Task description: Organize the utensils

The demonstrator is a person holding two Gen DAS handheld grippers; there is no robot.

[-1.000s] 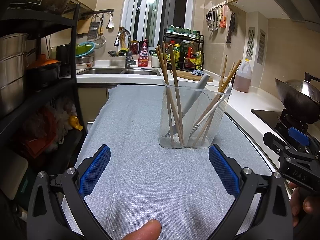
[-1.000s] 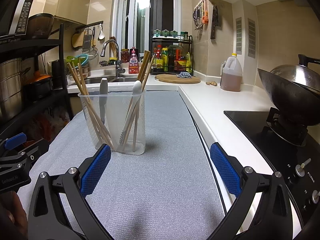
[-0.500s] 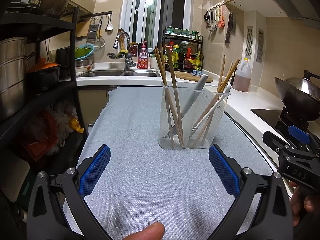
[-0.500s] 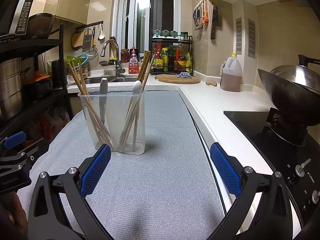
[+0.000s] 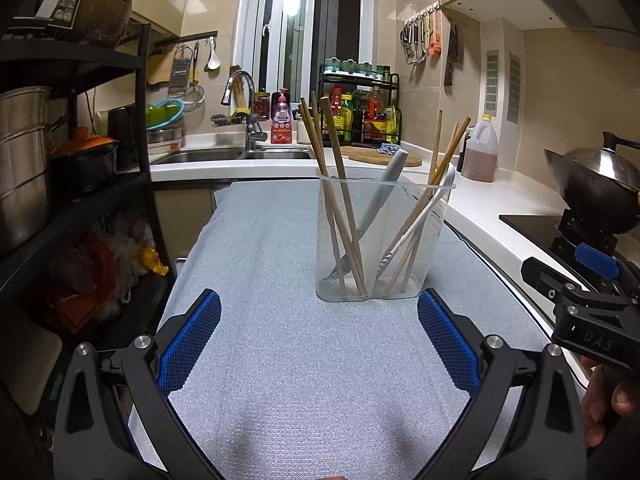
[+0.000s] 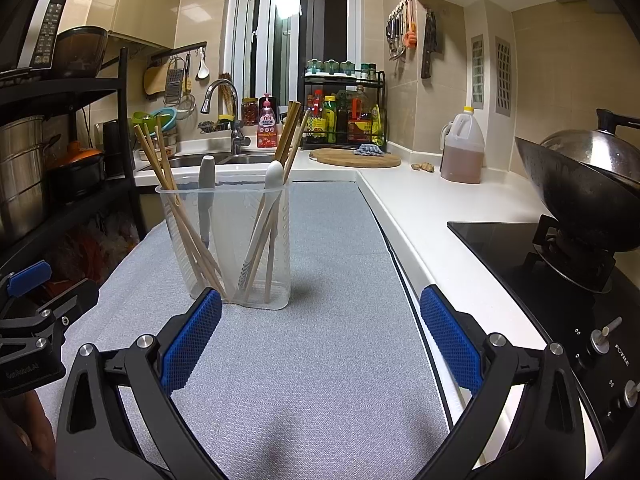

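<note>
We've got both grippers, left [image 5: 319,338] and right [image 6: 320,336], fingers spread wide and empty, hovering near the clear utensil holder [image 5: 382,240] stuffed with chopsticks [image 5: 340,200] on our worktop [image 5: 280,360].

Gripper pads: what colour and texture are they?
Blue with a fine knobbly grid, on black frames; the left wrist view shows the pads best.

Clear holder [image 5: 384,240] upright on grey mat — chopsticks [image 5: 340,200], perhaps two spoons, inside.

Clear plastic holder [image 5: 382,240], wooden chopsticks [image 5: 340,200]
</note>
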